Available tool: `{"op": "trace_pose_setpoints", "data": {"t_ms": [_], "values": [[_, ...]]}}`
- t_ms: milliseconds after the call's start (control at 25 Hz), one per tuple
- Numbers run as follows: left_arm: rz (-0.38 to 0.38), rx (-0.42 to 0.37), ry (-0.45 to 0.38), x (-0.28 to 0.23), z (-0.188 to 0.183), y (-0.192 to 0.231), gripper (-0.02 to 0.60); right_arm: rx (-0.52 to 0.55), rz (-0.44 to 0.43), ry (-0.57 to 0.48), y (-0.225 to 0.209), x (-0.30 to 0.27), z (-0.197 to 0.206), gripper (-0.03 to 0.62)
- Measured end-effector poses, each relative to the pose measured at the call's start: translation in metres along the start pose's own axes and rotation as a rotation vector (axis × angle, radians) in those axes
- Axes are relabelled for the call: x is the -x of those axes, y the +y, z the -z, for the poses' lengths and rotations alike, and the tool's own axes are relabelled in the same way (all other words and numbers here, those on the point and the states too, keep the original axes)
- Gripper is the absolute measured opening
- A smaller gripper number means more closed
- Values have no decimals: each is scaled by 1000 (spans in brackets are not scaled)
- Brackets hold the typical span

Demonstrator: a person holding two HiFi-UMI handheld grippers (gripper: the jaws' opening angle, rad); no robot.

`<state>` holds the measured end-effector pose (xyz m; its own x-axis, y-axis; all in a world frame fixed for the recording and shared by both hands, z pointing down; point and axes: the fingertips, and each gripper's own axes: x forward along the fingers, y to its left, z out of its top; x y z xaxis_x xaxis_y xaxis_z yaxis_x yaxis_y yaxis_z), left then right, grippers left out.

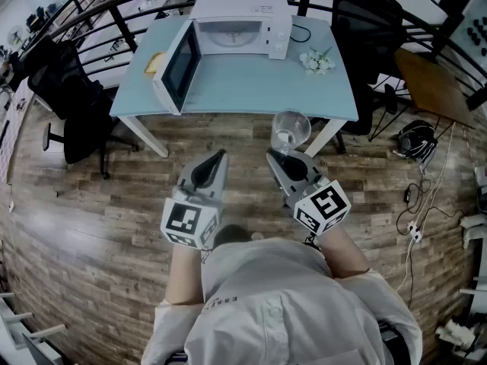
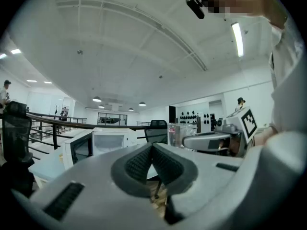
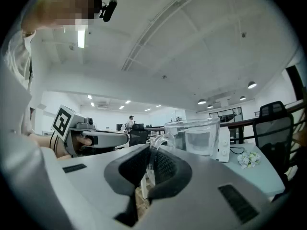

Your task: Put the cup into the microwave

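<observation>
A clear glass cup [image 1: 290,131] hangs in the air in front of the pale blue table's [image 1: 251,90] near edge. My right gripper [image 1: 277,156] is shut on its handle; in the right gripper view the cup [image 3: 196,137] stands upright just past the gripper [image 3: 152,153]. The white microwave [image 1: 237,27] sits at the table's back, its door [image 1: 176,71] swung open toward the left and its cavity empty. My left gripper [image 1: 221,154] is held level beside the right one, shut with nothing in it [image 2: 152,147].
A yellow object [image 1: 155,63] lies left of the microwave door. A small white flower bunch [image 1: 317,61] lies right of the microwave. Black office chairs [image 1: 72,97] stand on the left and at the table's right end [image 1: 369,21]. Cables and headphones [image 1: 415,139] lie on the wooden floor.
</observation>
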<state>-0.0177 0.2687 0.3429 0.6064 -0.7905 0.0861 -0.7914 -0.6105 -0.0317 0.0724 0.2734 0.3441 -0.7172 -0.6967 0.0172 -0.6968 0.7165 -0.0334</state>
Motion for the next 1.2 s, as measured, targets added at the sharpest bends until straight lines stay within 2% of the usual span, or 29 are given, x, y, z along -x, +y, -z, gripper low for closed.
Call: {"op": "trace_pose_setpoints", "data": {"t_ms": [560, 800, 1000, 1200], "values": [[0, 2, -1, -7, -1, -3, 2, -29, -11, -10, -4, 2, 3, 18], [-6, 21, 24, -12, 10, -1, 2, -68, -12, 14, -16, -3, 14, 18], [-15, 31, 36, -31, 16, 19, 2, -79, -18, 24, -34, -22, 19, 18], [2, 31, 43, -69, 20, 54, 2, -88, -17, 33, -66, -65, 24, 18]]}}
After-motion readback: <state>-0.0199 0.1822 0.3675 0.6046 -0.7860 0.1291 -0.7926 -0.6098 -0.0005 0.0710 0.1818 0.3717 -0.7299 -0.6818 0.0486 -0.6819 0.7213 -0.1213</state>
